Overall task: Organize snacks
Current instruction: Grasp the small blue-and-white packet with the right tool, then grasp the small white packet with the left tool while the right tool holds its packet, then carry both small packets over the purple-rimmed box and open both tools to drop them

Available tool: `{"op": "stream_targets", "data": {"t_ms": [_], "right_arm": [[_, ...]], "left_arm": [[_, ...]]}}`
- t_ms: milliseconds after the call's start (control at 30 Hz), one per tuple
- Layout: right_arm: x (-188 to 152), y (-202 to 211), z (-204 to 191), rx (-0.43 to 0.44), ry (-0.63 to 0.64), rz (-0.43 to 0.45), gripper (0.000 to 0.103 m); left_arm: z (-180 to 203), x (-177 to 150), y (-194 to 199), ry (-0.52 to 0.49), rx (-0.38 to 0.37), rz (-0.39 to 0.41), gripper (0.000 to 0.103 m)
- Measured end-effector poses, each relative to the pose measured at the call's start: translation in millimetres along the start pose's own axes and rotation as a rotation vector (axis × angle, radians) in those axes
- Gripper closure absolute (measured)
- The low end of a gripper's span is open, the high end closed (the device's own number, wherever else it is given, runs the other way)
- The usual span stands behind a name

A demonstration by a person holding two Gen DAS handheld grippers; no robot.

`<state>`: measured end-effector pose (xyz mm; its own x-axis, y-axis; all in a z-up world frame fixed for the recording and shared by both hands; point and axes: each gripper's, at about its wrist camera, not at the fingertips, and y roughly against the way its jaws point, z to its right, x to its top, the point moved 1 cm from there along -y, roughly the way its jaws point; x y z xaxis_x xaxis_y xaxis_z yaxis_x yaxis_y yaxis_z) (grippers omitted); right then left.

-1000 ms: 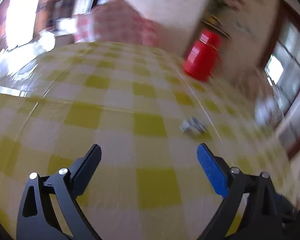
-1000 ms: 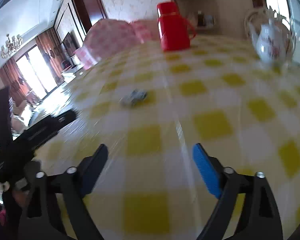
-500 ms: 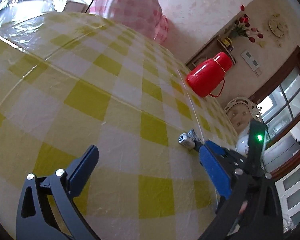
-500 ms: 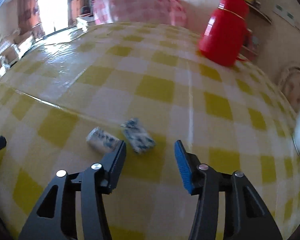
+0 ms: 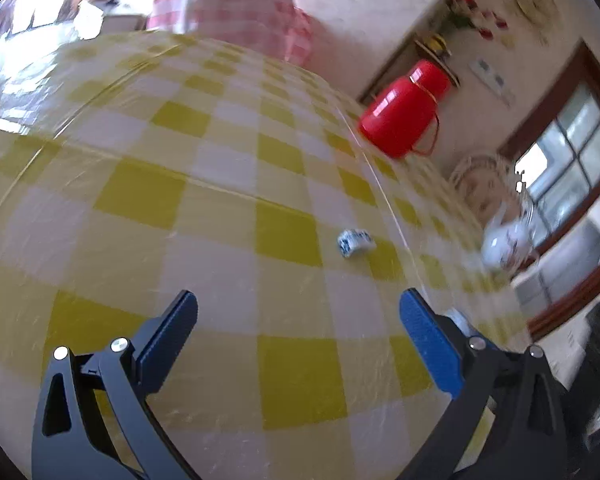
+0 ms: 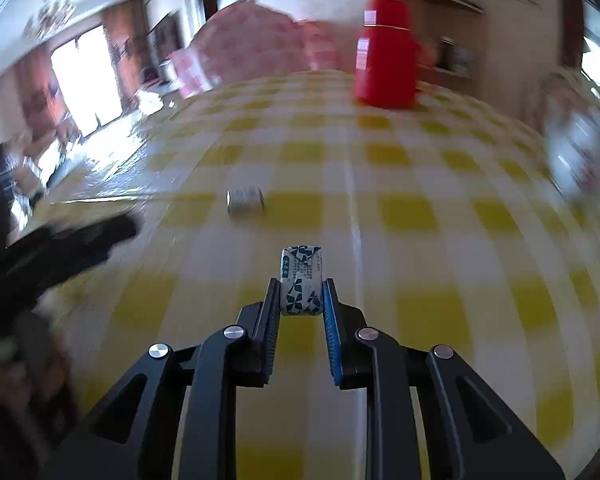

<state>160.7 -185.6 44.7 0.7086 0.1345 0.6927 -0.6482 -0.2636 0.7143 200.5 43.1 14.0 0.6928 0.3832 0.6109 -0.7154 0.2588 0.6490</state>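
Observation:
My right gripper (image 6: pixel 301 290) is shut on a small blue-and-white wrapped snack (image 6: pixel 301 285), which sticks out past the fingertips above the yellow checked tablecloth (image 6: pixel 420 208). A second wrapped snack (image 6: pixel 245 200) lies on the cloth farther off, to the left. In the left wrist view that lone snack (image 5: pixel 355 242) lies ahead of my left gripper (image 5: pixel 298 314), which is open with nothing between its fingers. The left gripper also shows as a dark blur (image 6: pixel 64 244) at the left edge of the right wrist view.
A red thermos jug (image 6: pixel 386 54) (image 5: pixel 404 108) stands at the far side of the table. A white teapot (image 5: pixel 504 244) on a wire stand sits at the right edge. A pink checked chair cover (image 5: pixel 236 4) rises behind the table.
My right gripper closed on one of the two snacks and lifted it off the cloth, leaving the other lying alone. The left gripper stayed open and the view shifted slightly.

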Motion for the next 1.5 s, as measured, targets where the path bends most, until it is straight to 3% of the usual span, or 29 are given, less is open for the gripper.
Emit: {"op": "stream_targets", "data": {"t_ms": [167,333,433,500,667,733,767,800,933,1133,1267,1500], "right_arm": [[-68,70,19,0.025,-0.136,0.066,0.082],[-92,77,23,0.047,-0.193,0.057,0.082],[-89,83,25,0.019,-0.194,0.093,0.082],[-89,87,33,0.013,-0.224,0.105,0.082],[-88,96,45,-0.003,-0.251,0.125,0.082],[-87,98,45,0.007,-0.242,0.128,0.082],[-87,98,44,0.011,-0.241,0.126,0.082],[-88,98,44,0.016,-0.24,0.124,0.082],[-89,100,42,0.016,-0.234,0.124,0.082],[-88,102,41,0.005,-0.23,0.136,0.082],[-90,100,42,-0.002,-0.237,0.132,0.082],[-92,93,40,-0.017,-0.222,0.113,0.082]], "left_arm": [[27,-6,-4,-0.137,0.067,-0.004,0.002],[57,-3,-28,-0.212,0.167,-0.019,0.002],[65,5,-53,-0.126,0.222,-0.048,0.002],[70,11,-72,-0.037,0.302,-0.048,0.002],[94,24,-106,-0.027,0.447,-0.039,0.002],[98,26,-112,-0.057,0.477,-0.049,0.008],[100,26,-111,-0.074,0.483,-0.041,0.031],[104,24,-109,-0.116,0.479,-0.035,0.068],[94,15,-84,-0.152,0.3,-0.062,0.069],[87,5,-25,-0.204,0.156,0.035,0.069],[82,-12,-3,-0.212,0.149,0.043,0.069],[95,-47,32,-0.318,0.192,0.062,0.069]]}}
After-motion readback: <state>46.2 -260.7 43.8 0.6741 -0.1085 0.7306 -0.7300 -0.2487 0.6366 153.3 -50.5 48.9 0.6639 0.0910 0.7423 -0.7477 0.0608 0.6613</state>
